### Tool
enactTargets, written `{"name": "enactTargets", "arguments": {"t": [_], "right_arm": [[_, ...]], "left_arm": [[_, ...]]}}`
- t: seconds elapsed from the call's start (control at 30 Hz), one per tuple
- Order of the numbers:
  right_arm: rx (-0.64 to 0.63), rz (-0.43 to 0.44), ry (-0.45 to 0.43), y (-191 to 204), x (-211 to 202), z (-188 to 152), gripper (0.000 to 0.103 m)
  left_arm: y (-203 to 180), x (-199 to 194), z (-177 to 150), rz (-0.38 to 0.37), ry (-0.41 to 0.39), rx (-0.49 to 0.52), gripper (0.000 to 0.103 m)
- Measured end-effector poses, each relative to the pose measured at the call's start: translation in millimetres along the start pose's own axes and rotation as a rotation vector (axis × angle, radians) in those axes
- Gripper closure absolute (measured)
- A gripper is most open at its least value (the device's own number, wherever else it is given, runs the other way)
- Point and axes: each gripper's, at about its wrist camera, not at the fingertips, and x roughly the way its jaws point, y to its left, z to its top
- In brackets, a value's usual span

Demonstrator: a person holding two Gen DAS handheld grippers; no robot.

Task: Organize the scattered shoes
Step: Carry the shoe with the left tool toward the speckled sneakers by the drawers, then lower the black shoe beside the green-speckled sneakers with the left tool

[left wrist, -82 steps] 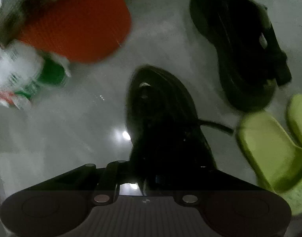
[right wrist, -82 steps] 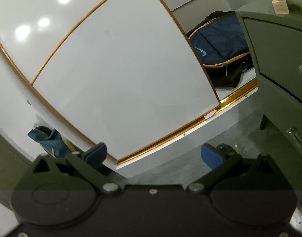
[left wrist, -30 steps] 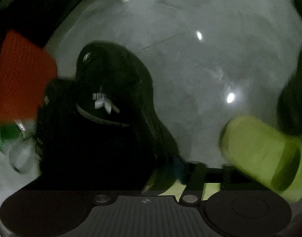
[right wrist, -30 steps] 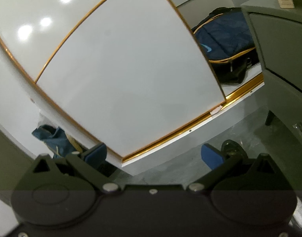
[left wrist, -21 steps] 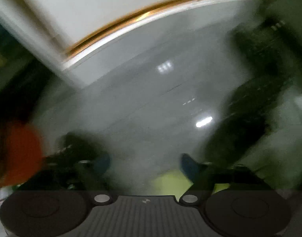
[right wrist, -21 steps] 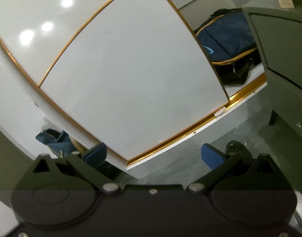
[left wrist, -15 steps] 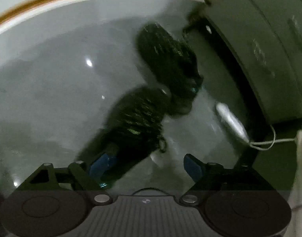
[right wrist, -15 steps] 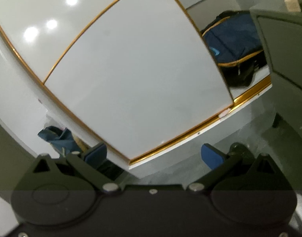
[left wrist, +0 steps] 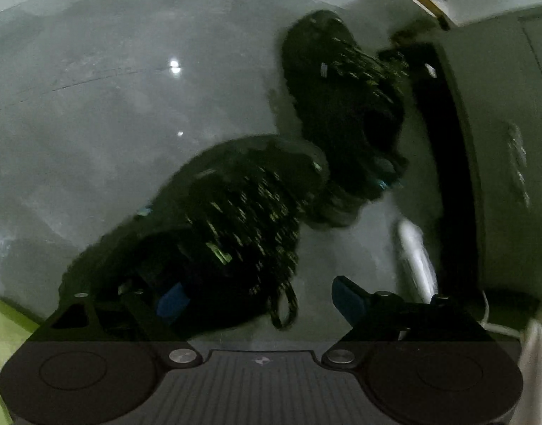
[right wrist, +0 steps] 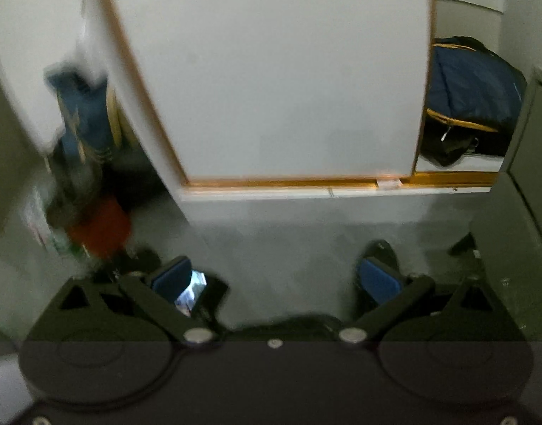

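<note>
Left wrist view: the left gripper [left wrist: 258,299] points down at the grey floor [left wrist: 129,113], its jaws opening, with the heel end of a dark speckled sneaker [left wrist: 235,219] and its lace loop lying between the blue pads [left wrist: 347,297] but not pressed by them. A second dark speckled sneaker [left wrist: 341,102], in the upper right of the frame, lies askew with its heel touching the first one's toe, beside a grey cabinet [left wrist: 501,141]. A green slipper [left wrist: 5,322] shows at the lower left edge. Right wrist view: the right gripper [right wrist: 276,281] stands wide open and empty, facing a white gold-trimmed panel [right wrist: 288,88]; a dark shoe [right wrist: 380,258] sits behind its right pad. This speckled pair appears still unaligned, so pairing and placing remain; whether other shoes are already ordered cannot be told.
</note>
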Motion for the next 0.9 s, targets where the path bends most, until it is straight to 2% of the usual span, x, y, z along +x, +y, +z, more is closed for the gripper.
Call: {"name": "enactTargets", "arguments": {"t": [0.13, 0.23, 0.37, 0.43, 0.47, 0.53, 0.63, 0.87, 0.9], "right_arm": [[-0.140, -0.067, 0.142, 18.6, 21.0, -13.9, 0.000], [-0.165, -0.066, 0.163, 27.7, 20.2, -18.9, 0.000], [-0.159, -0.048, 0.148, 32.7, 14.2, -19.5, 0.000], [-0.156, -0.040, 0.136, 32.4, 10.9, -17.9, 0.000], [-0.153, -0.034, 0.131, 32.9, 9.2, -17.2, 0.000], [-0.147, -0.017, 0.120, 30.5, 6.6, -14.7, 0.000], [-0.134, -0.004, 0.106, 23.1, 7.6, -10.8, 0.000], [-0.115, 0.001, 0.085, 13.1, 8.9, -6.5, 0.000], [-0.114, 0.004, 0.083, 13.0, 8.3, -6.2, 0.000]], "left_arm": [[1.3, 10.1, 2.1, 0.075, -0.038, -0.042, 0.018], [1.6, 15.1, 1.8, 0.076, -0.051, -0.058, 0.018], [-1.0, 21.7, 2.6, 0.098, -0.097, -0.054, 0.020], [3.0, 12.7, -0.7, 0.105, -0.166, -0.072, 0.040], [8.7, 8.6, -0.5, 0.082, -0.186, -0.108, 0.044], [20.2, 0.6, 0.0, 0.036, -0.226, -0.180, 0.062], [37.0, -8.9, -0.2, -0.030, -0.279, -0.287, 0.073], [61.1, -15.3, -3.7, -0.136, -0.384, -0.484, 0.079], [63.9, -17.9, -5.4, -0.162, -0.418, -0.529, 0.080]]}}
